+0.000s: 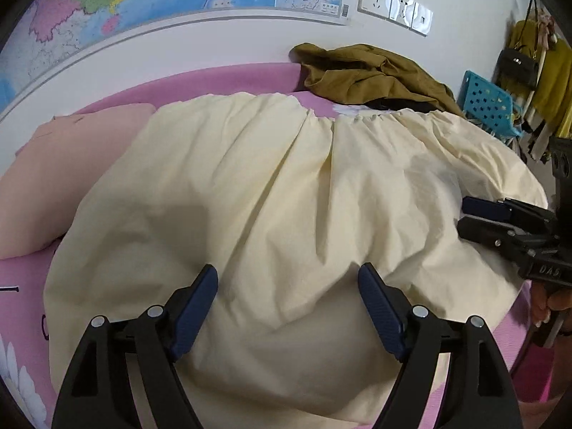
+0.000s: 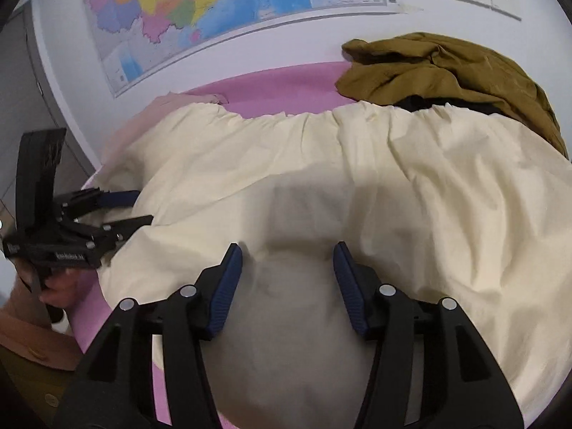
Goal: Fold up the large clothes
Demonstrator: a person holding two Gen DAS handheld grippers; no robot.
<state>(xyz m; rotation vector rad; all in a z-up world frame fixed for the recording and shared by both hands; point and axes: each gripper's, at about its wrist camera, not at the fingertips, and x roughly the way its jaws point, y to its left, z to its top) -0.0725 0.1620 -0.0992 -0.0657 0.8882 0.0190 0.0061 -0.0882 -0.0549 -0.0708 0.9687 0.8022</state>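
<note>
On the pink bed (image 1: 21, 279), the cream garment (image 1: 271, 186) lies spread wide, gathered edge toward the wall, so I judge it laid out ready for a fold. My left gripper (image 1: 287, 279) hangs over its near part, jaws apart, nothing between them. My right gripper (image 2: 287, 261) hangs likewise, jaws apart and empty. An olive garment (image 2: 443, 68) sits bunched behind, probably waiting its turn.
</note>
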